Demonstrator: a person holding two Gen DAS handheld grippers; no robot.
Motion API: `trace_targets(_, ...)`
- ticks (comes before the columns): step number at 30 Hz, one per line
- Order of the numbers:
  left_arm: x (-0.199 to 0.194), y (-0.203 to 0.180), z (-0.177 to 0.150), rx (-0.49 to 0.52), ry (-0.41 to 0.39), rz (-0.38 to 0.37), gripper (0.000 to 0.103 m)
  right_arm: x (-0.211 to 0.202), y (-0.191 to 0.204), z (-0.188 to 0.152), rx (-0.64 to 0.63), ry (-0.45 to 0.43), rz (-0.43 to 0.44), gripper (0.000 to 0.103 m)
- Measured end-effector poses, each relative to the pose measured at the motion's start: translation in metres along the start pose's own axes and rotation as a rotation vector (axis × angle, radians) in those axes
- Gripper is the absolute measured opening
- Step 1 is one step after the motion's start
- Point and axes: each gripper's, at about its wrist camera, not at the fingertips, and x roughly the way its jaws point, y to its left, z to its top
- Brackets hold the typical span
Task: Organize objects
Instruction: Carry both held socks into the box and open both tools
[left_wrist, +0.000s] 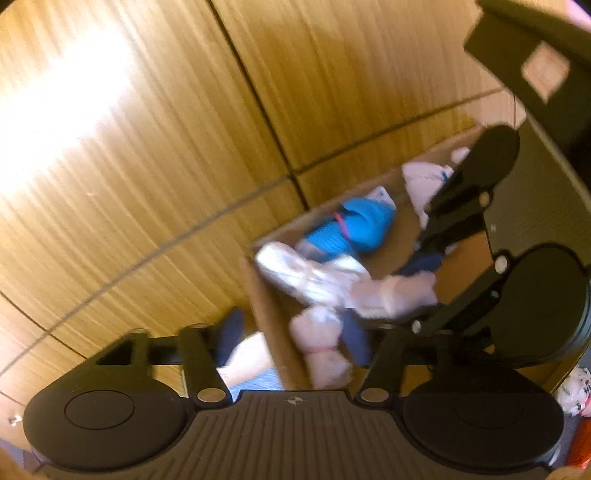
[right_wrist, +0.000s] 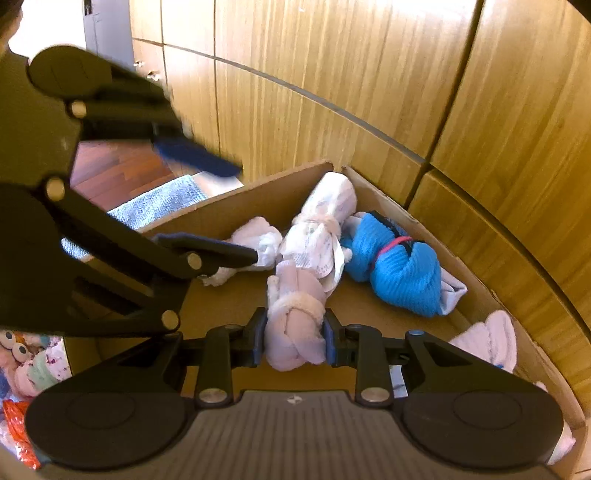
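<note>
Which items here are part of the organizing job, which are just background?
Job:
- lilac bundle in right hand-held gripper
- cardboard box
- blue bundle
- white bundle
- left hand-held gripper, open

Background:
- wooden cabinet doors
- blue rug
- orange bag

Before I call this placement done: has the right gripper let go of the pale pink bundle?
No: the right gripper has its blue-padded fingers pressed against both sides of the pale pink bundle over the cardboard box.

The right hand-held gripper (right_wrist: 294, 341) clamps a pale pink sock bundle (right_wrist: 295, 325) over the cardboard box (right_wrist: 229, 210).
</note>
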Motion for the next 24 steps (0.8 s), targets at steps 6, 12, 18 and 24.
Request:
trace_targets(6,-0.015,0.018,-0.003,-0.068,-0.007,-0.007,0.086,-0.004,0.005,0.001,0.013,-0.007,0.006,0.028)
trace_targets(12,-0.024,0.026,-0.015,-0.112,-0.004,-0.008,0.087,-0.003,0.006,0.004,0.006,-0.001,0.003,0.029)
trace_targets(18,-0.033,0.033,-0.017,-0.167,-0.007,-0.049,0.087,-0.017,0.006,0.003,0.020,-0.005,-0.012,0.047)
trace_targets(24,-0.037,0.032,-0.008,-0.187,0.012,-0.095,0.089,-0.023,0.010,0.011,0.010,0.002,-0.037,0.052)
